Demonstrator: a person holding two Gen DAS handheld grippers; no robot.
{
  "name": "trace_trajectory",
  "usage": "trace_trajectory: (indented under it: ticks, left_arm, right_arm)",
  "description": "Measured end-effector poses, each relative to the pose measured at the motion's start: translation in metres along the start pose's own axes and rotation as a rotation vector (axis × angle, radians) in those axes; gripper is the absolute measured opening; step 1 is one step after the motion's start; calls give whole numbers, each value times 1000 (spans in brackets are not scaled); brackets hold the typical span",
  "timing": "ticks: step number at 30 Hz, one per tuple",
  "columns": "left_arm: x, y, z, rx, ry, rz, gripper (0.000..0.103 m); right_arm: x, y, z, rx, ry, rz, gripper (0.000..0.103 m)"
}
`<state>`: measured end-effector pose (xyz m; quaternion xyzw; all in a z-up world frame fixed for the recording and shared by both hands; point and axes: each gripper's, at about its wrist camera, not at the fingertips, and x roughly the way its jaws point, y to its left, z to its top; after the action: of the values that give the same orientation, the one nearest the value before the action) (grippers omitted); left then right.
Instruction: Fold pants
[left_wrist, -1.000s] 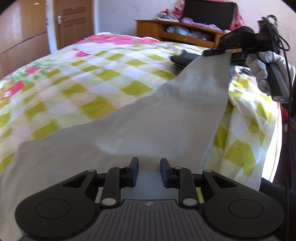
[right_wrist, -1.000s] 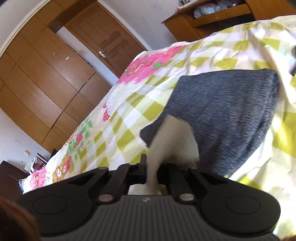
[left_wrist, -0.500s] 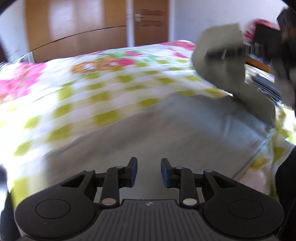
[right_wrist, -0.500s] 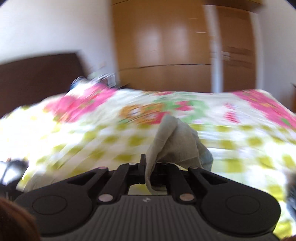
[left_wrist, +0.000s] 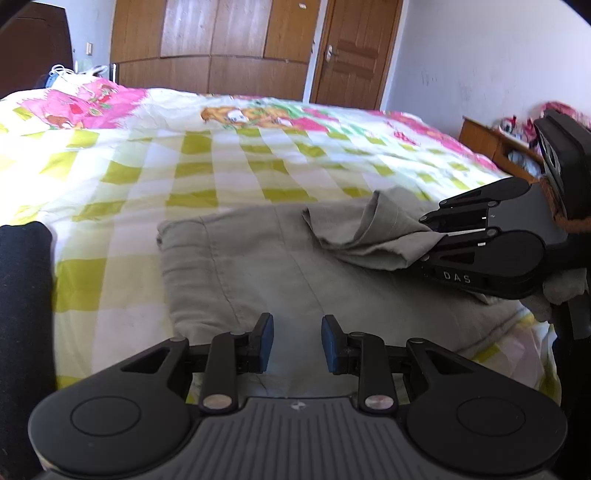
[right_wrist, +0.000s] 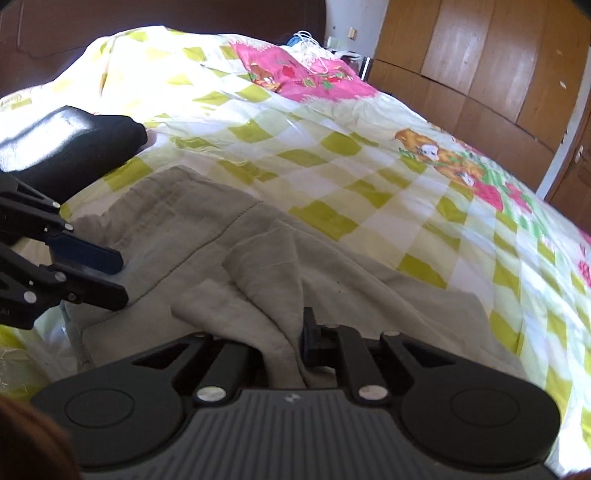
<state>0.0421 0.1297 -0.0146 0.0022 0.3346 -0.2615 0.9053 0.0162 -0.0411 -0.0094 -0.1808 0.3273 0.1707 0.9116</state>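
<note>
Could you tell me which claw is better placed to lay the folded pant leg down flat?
The right claw: it is shut on the grey pants hem over the waist. The left claw is open, holding nothing.

Wide checked yellow-and-white quilted bedspread (left_wrist: 229, 158) lies bare beyond the flat grey cotton pants (left_wrist: 280, 273). At near left, a dark folded fabric bundle (right_wrist: 70, 144) borders them; at far right, a wooden shelf unit (left_wrist: 495, 144) adjoins the bed.
</note>
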Motion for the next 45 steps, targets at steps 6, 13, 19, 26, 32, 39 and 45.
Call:
trace_trajectory:
  ticks: [6, 13, 19, 26, 32, 39, 45]
  left_arm:
    - [-1, 7, -5, -14, -24, -10, 41]
    - [3, 6, -20, -21, 0, -24, 41]
    - [-4, 10, -23, -42, -3, -28, 41]
    - [-7, 11, -29, -60, 0, -38, 41]
    - [-13, 10, -31, -53, 3, -34, 41]
    - [-48, 15, -34, -65, -9, -6, 41]
    - [-75, 23, -21, -43, -58, 67, 41]
  right_arm:
    - [-8, -19, 30, 191, -17, 8, 3]
    - [-32, -17, 80, 296, -176, 8, 3]
    - [20, 73, 69, -24, -97, 77, 4]
    - [27, 95, 40, -125, -52, 123, 8]
    - [11, 97, 48, -115, -99, 185, 15]
    - [-7, 93, 54, -94, -93, 317, 31]
    - [-21, 49, 65, 63, -103, 365, 36]
